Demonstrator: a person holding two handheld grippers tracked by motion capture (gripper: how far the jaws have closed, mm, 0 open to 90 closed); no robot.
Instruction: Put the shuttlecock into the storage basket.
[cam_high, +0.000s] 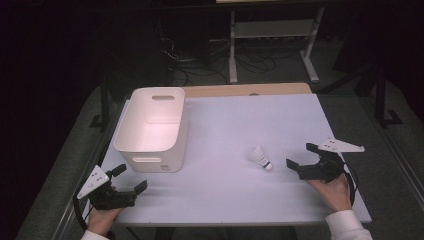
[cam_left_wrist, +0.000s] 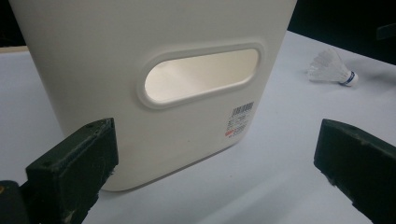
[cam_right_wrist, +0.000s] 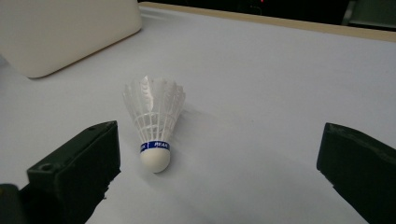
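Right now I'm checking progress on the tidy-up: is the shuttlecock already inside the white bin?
No, the shuttlecock lies on the table to the right of the white bin, ahead of the open right gripper.

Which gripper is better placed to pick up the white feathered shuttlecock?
Right. The right gripper sits open just beside the white feathered shuttlecock, whose cork end faces its jaws. The left gripper, also open, faces the white plastic bin instead, farther away.
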